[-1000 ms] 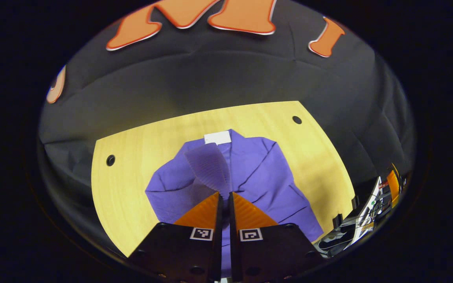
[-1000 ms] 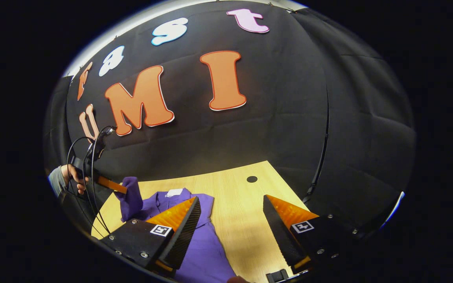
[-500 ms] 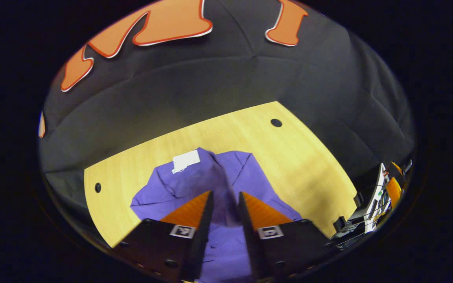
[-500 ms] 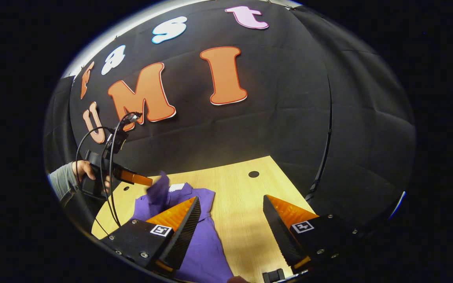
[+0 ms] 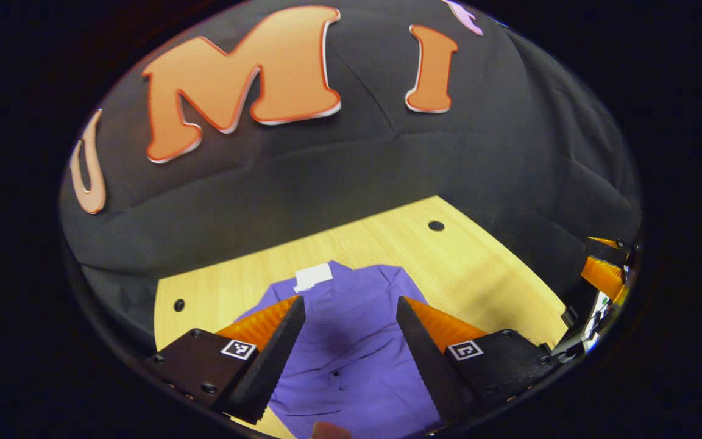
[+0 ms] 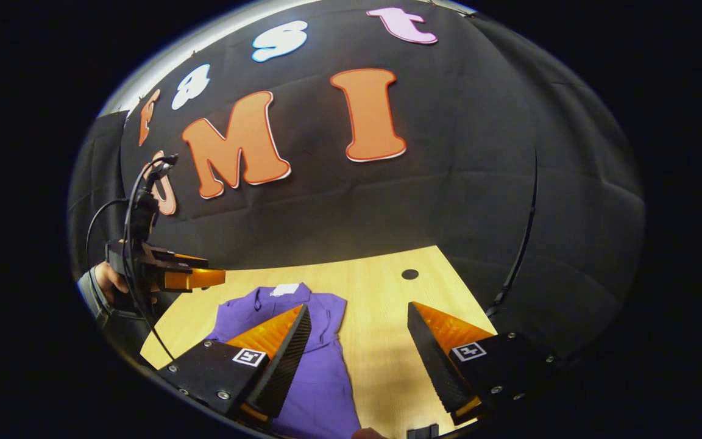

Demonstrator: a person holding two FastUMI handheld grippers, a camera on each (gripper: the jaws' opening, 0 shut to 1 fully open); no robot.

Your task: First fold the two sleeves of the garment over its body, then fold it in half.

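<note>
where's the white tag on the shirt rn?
In the left gripper view, the white tag sits at the collar end of the purple shirt, on the far part of the wooden table, just beyond the left gripper.

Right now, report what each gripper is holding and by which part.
Nothing is held. The left gripper is open above the purple garment, its fingers apart and off the cloth. The right gripper is open too, over the garment's edge and the table.
</note>
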